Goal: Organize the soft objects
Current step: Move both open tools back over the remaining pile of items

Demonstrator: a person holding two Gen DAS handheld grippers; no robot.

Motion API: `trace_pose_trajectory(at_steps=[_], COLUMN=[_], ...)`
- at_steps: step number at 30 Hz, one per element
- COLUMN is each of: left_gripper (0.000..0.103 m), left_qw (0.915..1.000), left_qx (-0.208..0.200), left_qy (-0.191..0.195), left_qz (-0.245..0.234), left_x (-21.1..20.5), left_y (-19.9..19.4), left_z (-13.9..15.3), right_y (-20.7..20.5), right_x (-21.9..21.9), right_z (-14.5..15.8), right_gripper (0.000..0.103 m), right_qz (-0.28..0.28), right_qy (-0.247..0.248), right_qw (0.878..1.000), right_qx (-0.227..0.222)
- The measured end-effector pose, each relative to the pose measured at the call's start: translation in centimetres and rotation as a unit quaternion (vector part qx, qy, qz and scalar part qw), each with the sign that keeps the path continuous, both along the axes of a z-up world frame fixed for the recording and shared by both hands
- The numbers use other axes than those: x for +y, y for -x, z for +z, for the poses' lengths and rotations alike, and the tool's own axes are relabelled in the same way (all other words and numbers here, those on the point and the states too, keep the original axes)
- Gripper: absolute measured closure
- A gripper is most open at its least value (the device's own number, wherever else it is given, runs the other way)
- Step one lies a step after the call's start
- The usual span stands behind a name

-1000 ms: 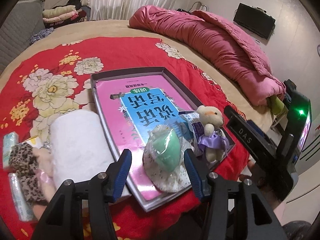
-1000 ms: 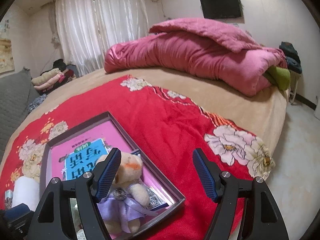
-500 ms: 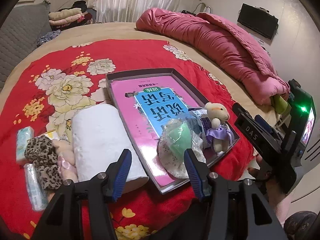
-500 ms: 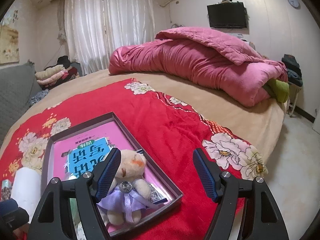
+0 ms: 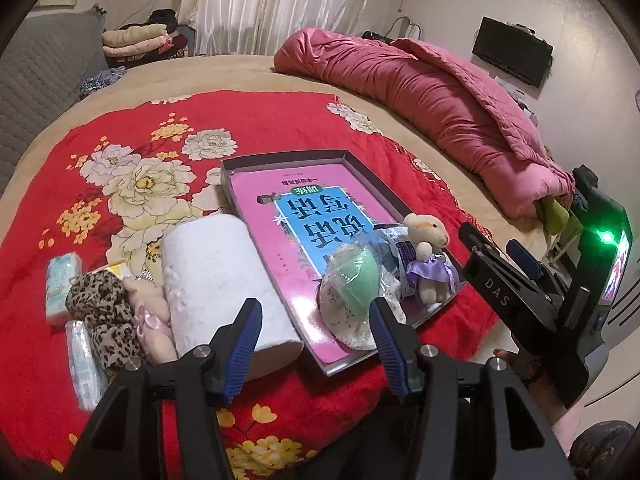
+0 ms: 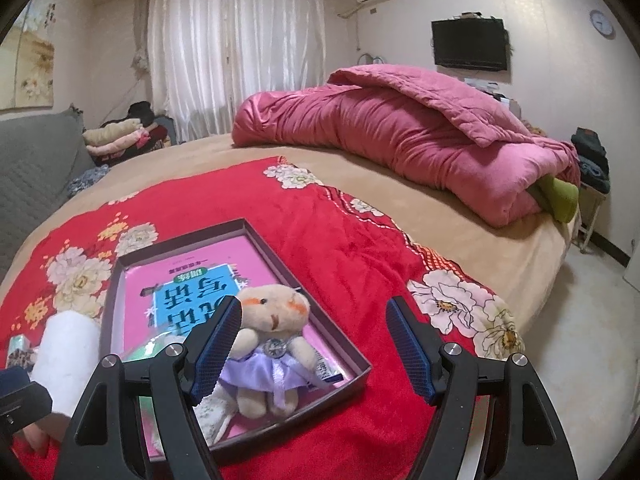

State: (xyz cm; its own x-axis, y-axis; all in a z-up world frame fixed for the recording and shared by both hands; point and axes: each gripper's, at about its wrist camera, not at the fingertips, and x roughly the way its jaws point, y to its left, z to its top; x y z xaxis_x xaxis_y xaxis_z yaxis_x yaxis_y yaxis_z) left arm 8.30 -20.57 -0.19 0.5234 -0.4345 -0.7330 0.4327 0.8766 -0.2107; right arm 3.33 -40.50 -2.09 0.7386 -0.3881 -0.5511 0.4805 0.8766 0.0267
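Note:
A shallow dark tray [image 5: 280, 157] [image 6: 362, 364] with a pink book inside lies on the red floral blanket. In its near end sit a small bear in a purple dress [image 5: 428, 258] [image 6: 272, 344] and a bagged green soft item on a floral pad [image 5: 356, 280]. Left of the tray lie a white paper roll [image 5: 218, 276] [image 6: 66, 354], a leopard-print soft item [image 5: 106, 312], a pink plush [image 5: 150, 320] and tissue packs [image 5: 60, 280]. My left gripper [image 5: 316, 348] is open and empty, above the blanket's near edge. My right gripper [image 6: 314, 348] is open and empty, near the bear.
A rolled pink quilt [image 5: 432, 100] [image 6: 400, 136] lies across the far side of the bed. A grey sofa [image 5: 36, 80] stands at left with folded clothes [image 5: 140, 40] behind. The right gripper's body [image 5: 560, 300] shows at right. The bed edge and floor [image 6: 580, 300] are at right.
Both grippers have drawn back and risen from the tray, so more of the bed shows. Both stay open. The objects have not moved.

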Motion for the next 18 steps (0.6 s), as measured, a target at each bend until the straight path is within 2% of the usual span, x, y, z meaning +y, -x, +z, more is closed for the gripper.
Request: trace_pose_trajectory(at_steps=[6, 18], left_gripper=[0.047, 0.047], left_qw=[0.9998, 0.9996], left_qx=[0.011, 0.008], left_qy=[0.014, 0.024], left_qz=[0.005, 0.014], left_x=[1.3, 3.7], left_y=[0.7, 2.1], left_z=[-0.3, 0.3], right_y=[0.1, 0.9], right_x=[1.9, 7.0], right_z=[0.5, 3.1], right_gripper=[0.027, 0.027], right_qz=[0.022, 0.081], right_qy=[0.014, 0.028], right_qw=[1.0, 0.996], right_qx=[0.006, -0.011])
